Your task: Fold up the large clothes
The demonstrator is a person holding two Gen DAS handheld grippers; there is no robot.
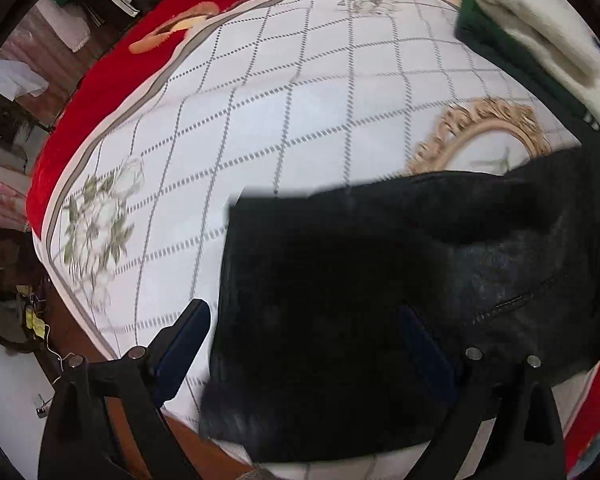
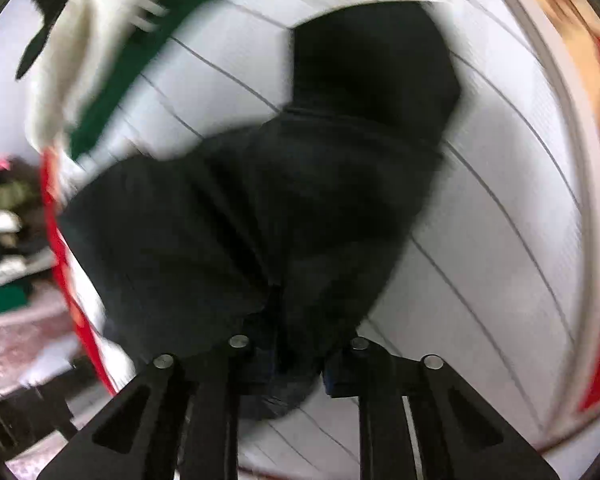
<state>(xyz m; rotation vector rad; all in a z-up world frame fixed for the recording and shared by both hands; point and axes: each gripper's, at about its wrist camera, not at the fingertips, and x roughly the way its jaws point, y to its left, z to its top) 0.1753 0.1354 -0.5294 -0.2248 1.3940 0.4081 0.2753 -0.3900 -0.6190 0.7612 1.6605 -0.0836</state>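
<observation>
- On the bed [image 1: 300, 100] lie the dark trousers [image 1: 380, 300], half folded.
- Right gripper [image 2: 296, 360] pinches their bunched end; left gripper [image 1: 300, 340] is spread wide above them.
- Next: lay that end flat.

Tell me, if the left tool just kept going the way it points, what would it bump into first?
Most likely the black garment lying on the white checked bedspread. The left tool stands open right above the cloth's edge; depth is hard to judge.

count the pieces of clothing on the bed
2, maybe more hidden. The black garment lies spread at the near edge of the bed. A folded green and white garment sits at the far right corner. Other items off the bed are too blurred to tell.
</observation>
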